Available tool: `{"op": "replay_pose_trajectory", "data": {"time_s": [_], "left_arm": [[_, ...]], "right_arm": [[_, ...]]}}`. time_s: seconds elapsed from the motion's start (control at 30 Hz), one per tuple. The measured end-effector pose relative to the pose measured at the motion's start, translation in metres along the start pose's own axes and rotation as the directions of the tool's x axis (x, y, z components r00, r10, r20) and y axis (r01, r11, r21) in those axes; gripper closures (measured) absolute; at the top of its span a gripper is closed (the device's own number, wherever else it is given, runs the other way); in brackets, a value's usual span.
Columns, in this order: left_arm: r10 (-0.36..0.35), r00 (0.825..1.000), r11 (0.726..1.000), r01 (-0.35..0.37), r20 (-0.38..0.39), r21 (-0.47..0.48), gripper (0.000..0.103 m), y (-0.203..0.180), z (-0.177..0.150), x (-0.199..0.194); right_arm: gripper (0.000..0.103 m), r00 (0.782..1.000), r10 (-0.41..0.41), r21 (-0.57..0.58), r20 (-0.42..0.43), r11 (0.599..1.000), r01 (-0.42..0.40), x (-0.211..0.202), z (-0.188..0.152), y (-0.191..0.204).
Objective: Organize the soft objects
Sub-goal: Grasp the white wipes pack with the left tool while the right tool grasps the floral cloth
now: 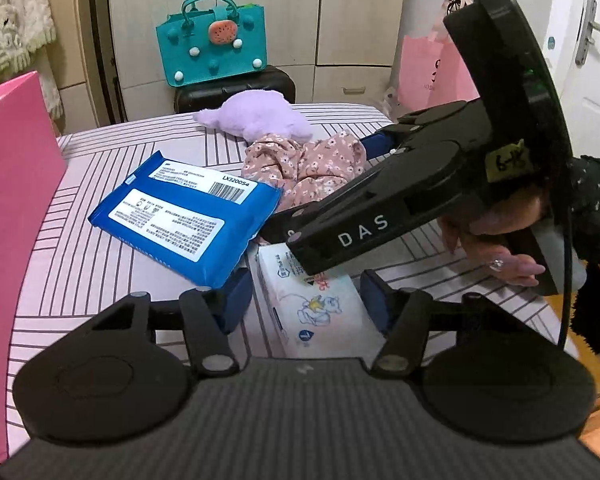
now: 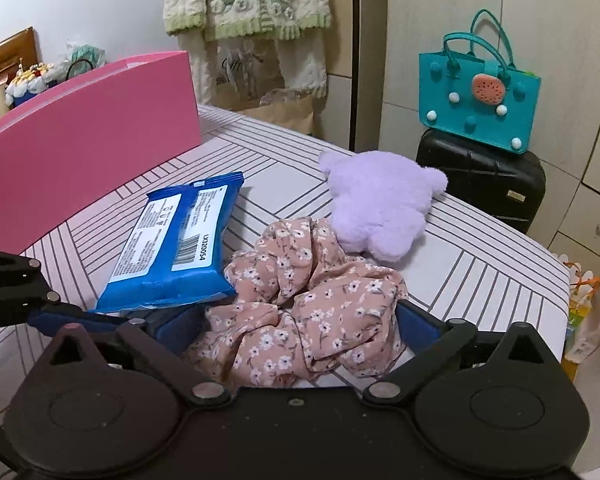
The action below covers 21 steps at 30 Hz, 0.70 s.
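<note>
On the striped bed, my left gripper (image 1: pixel 306 300) is open, its blue pads on either side of a white tissue pack (image 1: pixel 320 308) with a cartoon print. A blue wipes pack (image 1: pixel 188 216) leans partly on the tissue pack; it also shows in the right wrist view (image 2: pixel 176 244). My right gripper (image 2: pixel 300 328) is open around a crumpled pink floral cloth (image 2: pixel 312 300), which also shows in the left wrist view (image 1: pixel 312 164). A purple plush toy (image 2: pixel 380 200) lies beyond the cloth. The right gripper's body crosses above the tissue pack in the left wrist view.
A pink box (image 2: pixel 84 136) stands on the bed at the left. A teal handbag (image 2: pixel 476 96) sits on a black suitcase (image 2: pixel 484 184) past the bed's far edge. A pink paper bag (image 1: pixel 432 72) stands by the door. Wardrobes line the back.
</note>
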State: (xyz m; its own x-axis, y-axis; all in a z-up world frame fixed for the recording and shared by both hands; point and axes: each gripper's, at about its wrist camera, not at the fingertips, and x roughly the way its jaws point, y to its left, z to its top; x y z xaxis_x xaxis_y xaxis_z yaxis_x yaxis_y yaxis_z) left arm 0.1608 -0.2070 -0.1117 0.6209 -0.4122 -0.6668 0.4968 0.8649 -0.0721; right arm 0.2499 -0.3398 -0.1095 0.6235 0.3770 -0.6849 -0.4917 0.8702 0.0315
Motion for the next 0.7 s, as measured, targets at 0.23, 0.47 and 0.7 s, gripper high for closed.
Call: {"op": "replay_pose_trajectory", "data": {"time_s": [0.23, 0.47, 0.7], "left_arm": [[-0.004, 1.000, 0.999, 0.005, -0.030, 0.045, 0.059, 0.002, 0.003, -0.001], [0.006, 1.000, 0.997, -0.003, -0.028, 0.083, 0.064, 0.001, 0.004, -0.002], [-0.015, 1.000, 0.997, 0.016, -0.015, 0.074, 0.064, 0.012, 0.004, -0.015]], "right_arm": [[0.070, 0.998, -0.026, 0.019, 0.055, 1.000, 0.025, -0.019, -0.010, 0.000], [0.079, 0.996, 0.011, 0.190, 0.088, 0.981, -0.027, -0.037, -0.024, -0.012], [0.079, 0.995, -0.007, 0.263, 0.095, 0.965, -0.018, -0.059, -0.043, 0.001]]}}
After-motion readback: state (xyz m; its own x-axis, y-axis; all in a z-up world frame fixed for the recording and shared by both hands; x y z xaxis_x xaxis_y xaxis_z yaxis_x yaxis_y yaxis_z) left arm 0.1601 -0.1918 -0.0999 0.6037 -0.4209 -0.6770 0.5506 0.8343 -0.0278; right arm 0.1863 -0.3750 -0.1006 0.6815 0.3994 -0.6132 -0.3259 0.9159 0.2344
